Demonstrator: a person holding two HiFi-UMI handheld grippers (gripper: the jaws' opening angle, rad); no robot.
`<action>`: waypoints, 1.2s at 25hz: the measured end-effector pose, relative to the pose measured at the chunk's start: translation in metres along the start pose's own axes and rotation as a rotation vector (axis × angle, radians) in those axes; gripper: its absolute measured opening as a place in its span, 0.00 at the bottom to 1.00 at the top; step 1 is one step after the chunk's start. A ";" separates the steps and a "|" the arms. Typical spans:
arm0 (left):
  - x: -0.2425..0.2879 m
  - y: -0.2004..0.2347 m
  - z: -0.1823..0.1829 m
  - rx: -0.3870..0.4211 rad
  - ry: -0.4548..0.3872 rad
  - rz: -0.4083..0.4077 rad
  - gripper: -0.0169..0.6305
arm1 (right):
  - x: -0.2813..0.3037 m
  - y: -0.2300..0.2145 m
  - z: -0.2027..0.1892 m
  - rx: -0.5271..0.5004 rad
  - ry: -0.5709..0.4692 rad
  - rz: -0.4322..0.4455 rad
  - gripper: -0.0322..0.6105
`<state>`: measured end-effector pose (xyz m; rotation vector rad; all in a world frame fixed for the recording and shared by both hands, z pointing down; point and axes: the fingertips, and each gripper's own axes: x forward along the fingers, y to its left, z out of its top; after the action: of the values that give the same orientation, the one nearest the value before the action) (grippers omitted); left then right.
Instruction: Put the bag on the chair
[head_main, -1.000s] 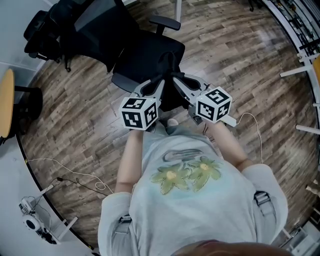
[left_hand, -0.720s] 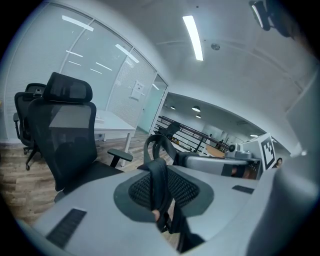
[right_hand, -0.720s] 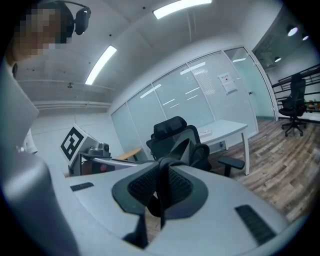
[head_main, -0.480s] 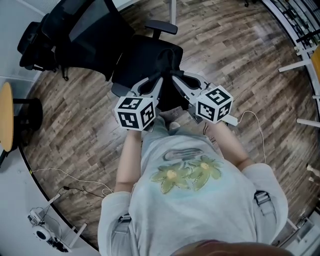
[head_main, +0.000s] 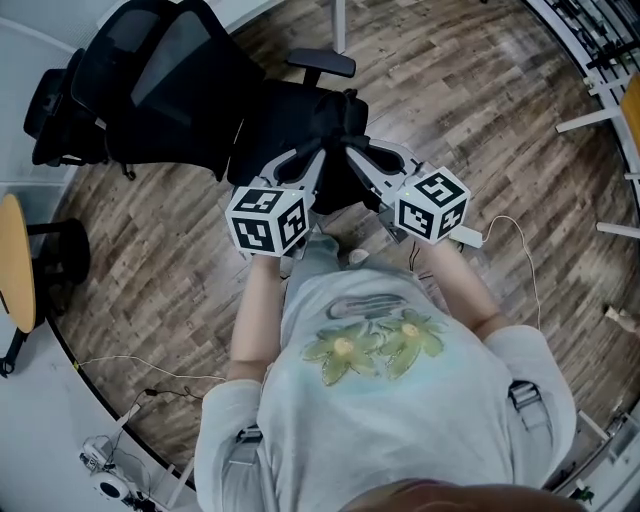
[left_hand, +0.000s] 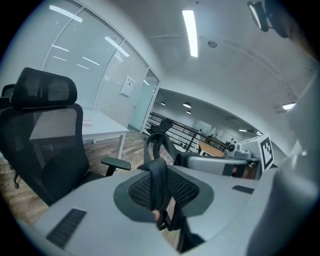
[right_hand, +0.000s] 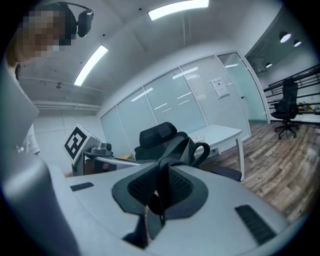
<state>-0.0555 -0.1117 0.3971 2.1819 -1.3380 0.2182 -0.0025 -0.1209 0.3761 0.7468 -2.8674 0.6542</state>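
A black bag (head_main: 338, 178) hangs by its straps between my two grippers, at the near edge of the black office chair's seat (head_main: 285, 112). My left gripper (head_main: 321, 155) is shut on one black strap (left_hand: 158, 176), which runs between its pads. The other strap (right_hand: 162, 186) is pinched in my right gripper (head_main: 352, 152), which is also shut. In the left gripper view the chair's mesh backrest and headrest (left_hand: 44, 131) stand at the left. In the right gripper view the chair (right_hand: 158, 135) shows behind the bag's loop handle (right_hand: 201, 150).
An armrest (head_main: 322, 64) sticks out at the seat's far side. A white desk (left_hand: 102, 123) stands behind the chair, with one leg (head_main: 340, 22) showing. A round wooden table (head_main: 16, 265) is at the left. Cables (head_main: 150, 392) lie on the wood floor. White frame legs (head_main: 590, 115) are at the right.
Both grippers have carried the bag forward to the chair, which now sits closer and lower in the head view. The grips on the straps are unchanged.
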 end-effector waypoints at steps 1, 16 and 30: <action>0.002 0.005 0.004 0.006 0.003 -0.004 0.14 | 0.006 -0.002 0.003 0.000 -0.005 -0.005 0.11; 0.021 0.070 0.032 0.068 0.072 -0.067 0.14 | 0.070 -0.018 0.012 0.034 -0.016 -0.067 0.11; 0.033 0.119 0.036 0.103 0.114 -0.155 0.14 | 0.116 -0.031 0.003 0.078 -0.002 -0.181 0.11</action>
<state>-0.1471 -0.1974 0.4265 2.3096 -1.1121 0.3525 -0.0888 -0.1983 0.4091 1.0043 -2.7456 0.7434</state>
